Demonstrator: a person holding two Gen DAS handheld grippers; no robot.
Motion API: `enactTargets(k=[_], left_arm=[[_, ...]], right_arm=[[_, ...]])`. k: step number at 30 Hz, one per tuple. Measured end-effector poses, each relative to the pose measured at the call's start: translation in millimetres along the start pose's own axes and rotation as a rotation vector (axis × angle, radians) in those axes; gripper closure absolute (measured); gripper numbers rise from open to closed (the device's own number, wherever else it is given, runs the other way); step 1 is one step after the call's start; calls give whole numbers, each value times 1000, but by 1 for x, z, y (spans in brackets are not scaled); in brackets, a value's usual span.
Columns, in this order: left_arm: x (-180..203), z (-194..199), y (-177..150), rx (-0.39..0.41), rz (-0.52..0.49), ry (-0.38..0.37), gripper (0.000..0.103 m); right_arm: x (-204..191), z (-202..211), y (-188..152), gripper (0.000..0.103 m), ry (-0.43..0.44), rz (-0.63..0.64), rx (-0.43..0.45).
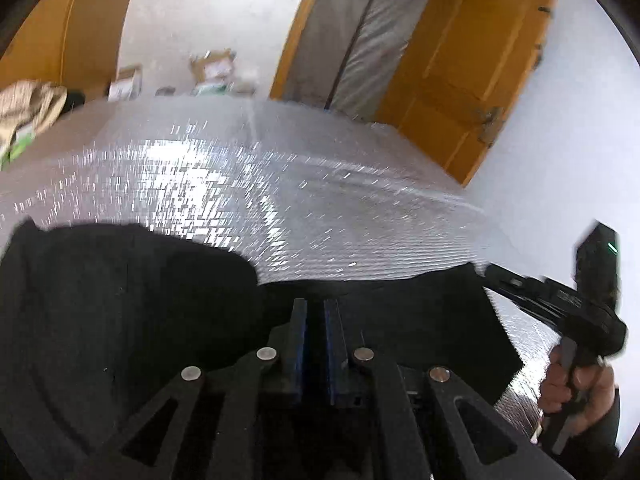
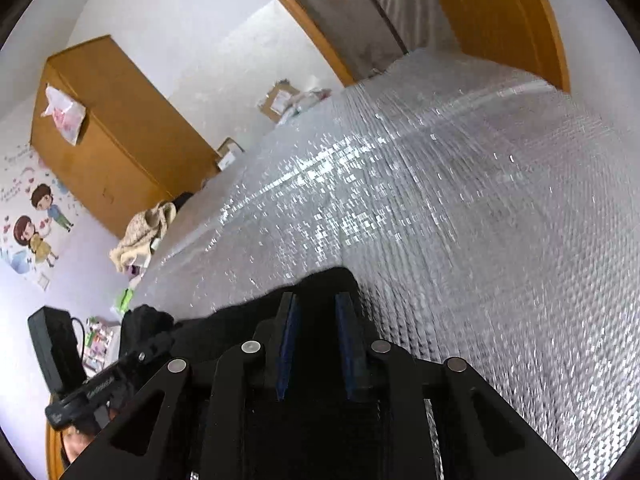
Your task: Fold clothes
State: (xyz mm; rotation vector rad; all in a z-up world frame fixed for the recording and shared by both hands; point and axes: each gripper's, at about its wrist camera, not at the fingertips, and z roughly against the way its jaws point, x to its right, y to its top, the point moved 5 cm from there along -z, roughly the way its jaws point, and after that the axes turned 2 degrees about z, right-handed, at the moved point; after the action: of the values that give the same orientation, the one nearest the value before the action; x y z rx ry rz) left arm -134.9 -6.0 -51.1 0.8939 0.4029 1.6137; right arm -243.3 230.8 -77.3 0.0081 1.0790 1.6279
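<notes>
A black garment lies across the near part of a bubble-wrap-covered surface. My left gripper is shut on its edge, the blue pads nearly touching with dark cloth pinched between them. At the right edge of the left wrist view a hand holds the other gripper at the garment's right corner. In the right wrist view the right gripper is shut on a thicker fold of the black garment, and cloth fills the gap between its pads. The garment's far corner pokes up just past the fingertips.
The bubble wrap stretches far ahead and to the right. A beige cloth heap sits at its far left edge. Behind stand a wooden wardrobe, cardboard boxes and an orange door. A black device stands at the lower left.
</notes>
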Motion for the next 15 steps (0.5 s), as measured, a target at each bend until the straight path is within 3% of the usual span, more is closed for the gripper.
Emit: enactTargets(k=[2, 4, 7, 15], left_arm=[[14, 8, -3, 24, -59, -28, 96], [21, 0, -9, -2, -94, -42, 96], [15, -21, -21, -81, -66, -25, 96], [22, -20, -26, -77, -102, 2, 96]], right_arm=[[0, -7, 4, 80, -3, 15, -9], [7, -21, 7, 82, -28, 4, -43], [17, -31, 12, 86, -46, -33, -52], [6, -35, 12, 86, -154, 85, -57]])
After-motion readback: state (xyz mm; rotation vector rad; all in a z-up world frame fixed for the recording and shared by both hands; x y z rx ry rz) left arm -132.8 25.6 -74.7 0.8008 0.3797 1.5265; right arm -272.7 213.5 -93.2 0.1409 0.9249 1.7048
